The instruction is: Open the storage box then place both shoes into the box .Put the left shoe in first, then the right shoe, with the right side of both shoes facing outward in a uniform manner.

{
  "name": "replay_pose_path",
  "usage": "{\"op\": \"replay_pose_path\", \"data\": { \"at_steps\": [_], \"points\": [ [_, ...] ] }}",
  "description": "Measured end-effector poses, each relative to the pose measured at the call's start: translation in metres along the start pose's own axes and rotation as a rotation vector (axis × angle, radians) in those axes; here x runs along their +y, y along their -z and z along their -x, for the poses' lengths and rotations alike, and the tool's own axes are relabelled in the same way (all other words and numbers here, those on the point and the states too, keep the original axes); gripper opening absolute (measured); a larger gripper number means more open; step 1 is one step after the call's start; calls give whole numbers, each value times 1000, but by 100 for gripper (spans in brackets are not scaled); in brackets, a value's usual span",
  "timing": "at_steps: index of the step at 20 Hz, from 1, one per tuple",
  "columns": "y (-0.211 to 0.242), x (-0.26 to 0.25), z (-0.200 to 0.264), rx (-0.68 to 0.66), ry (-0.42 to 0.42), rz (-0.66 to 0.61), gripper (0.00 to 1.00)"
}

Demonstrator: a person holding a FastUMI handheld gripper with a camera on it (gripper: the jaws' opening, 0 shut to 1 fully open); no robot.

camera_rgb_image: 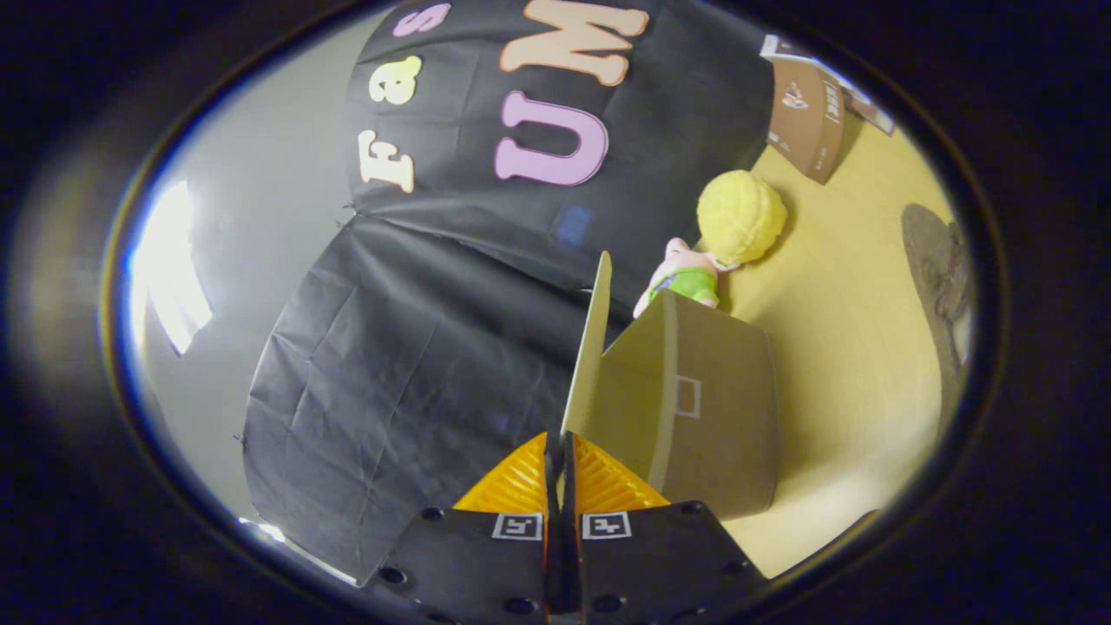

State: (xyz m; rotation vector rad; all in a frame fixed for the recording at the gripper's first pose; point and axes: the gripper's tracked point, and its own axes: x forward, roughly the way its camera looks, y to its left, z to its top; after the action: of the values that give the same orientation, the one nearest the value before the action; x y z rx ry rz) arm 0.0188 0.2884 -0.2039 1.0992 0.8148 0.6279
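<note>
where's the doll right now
In the gripper view the doll lies on the table just behind the storage box, by the black cloth wall, well beyond the gripper, whose fingers pinch the box's raised lid.

A plush doll (727,234) lies on the floor (851,330) — small carton (807,117) beyond.

So I'm looking at a pale yellow wooden floor (833,286) on the right. Sitting on it: the storage box (720,408), a plush doll (725,234) behind, another cardboard box (807,117) upper right.
</note>
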Motion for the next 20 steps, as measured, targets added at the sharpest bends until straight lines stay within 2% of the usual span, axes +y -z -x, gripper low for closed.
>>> {"op": "replay_pose_path", "data": {
  "at_steps": [11, 20],
  "points": [
    [4, 107, -67, 64, -42, 128, 3],
    [45, 145, -118, 113, -61, 171, 3]
  ]
}}
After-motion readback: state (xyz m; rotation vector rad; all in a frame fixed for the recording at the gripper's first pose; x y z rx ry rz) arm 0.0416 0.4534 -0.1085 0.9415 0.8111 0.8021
